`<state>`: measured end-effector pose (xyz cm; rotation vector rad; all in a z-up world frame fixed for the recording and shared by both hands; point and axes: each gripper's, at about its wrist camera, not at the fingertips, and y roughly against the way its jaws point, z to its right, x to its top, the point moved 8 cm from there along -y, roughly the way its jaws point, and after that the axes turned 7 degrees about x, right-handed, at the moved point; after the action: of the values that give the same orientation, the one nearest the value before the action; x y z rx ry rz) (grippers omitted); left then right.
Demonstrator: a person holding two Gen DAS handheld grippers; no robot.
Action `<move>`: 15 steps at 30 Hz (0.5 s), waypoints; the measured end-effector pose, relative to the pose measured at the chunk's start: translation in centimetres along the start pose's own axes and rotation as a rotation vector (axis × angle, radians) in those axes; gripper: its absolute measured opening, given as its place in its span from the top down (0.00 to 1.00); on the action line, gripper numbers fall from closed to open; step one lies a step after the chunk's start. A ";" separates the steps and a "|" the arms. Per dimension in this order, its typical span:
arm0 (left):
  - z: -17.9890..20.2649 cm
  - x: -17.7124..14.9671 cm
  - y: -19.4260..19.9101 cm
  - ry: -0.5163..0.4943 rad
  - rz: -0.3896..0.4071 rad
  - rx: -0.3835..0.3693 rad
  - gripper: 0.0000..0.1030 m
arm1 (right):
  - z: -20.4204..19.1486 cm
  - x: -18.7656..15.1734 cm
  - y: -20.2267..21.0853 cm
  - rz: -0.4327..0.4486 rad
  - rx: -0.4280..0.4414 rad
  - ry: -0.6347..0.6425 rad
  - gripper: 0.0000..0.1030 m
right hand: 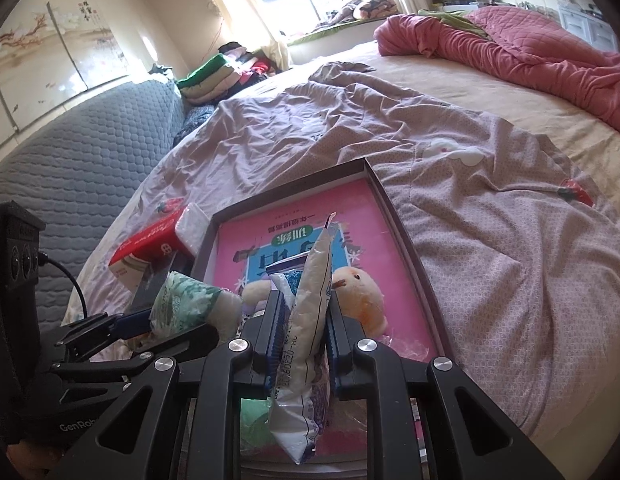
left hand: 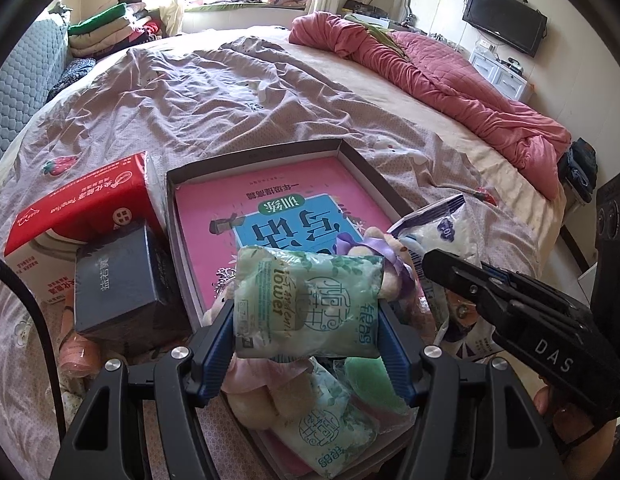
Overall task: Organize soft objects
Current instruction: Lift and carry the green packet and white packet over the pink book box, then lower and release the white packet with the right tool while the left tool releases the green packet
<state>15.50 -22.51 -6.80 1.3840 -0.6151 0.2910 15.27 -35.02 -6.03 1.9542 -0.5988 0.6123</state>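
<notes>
Left gripper (left hand: 308,336): its blue pads press on both sides of a green tissue pack (left hand: 306,304), which it holds flat above the near end of the tray; the jaws stand about half wide around the pack.
Right gripper (right hand: 300,338): jaws nearly together, pinching a white packet (right hand: 310,320) on edge, so that the packet stands upright between the pads, with its sealed top pointing away from the camera.
Tray (left hand: 369,172): a shallow dark box on the bed, with a pink book (left hand: 270,204) lying flat inside it.
Soft things in the tray: a plush toy (right hand: 359,292) with a pale orange head lies at the near end, on the book; in the left view a second green tissue pack (left hand: 329,432) and a green sponge-like piece (left hand: 373,380) lie under the held pack.
Beside the tray: a red and white box (left hand: 78,216) and a dark box (left hand: 118,280), touching each other, just left of the tray wall.
Bed: a mauve sheet (left hand: 190,92) is spread under everything; a red quilt (left hand: 449,72) is bunched along the far right side.
Person: fingers (left hand: 549,404) show under the right gripper's handle.
</notes>
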 end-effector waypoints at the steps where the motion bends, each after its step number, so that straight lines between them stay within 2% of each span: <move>1: 0.0 0.0 -0.1 -0.001 -0.001 0.001 0.37 | 0.0 -0.1 -0.1 -0.002 -0.001 -0.001 0.81; 15: 0.5 0.1 -1.1 -0.009 -0.011 0.000 0.37 | 0.4 -0.8 -1.5 -0.039 -0.036 0.028 0.80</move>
<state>16.05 -23.16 -7.67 1.3890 -0.6152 0.2761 15.63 -34.63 -7.69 1.9163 -0.5493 0.6001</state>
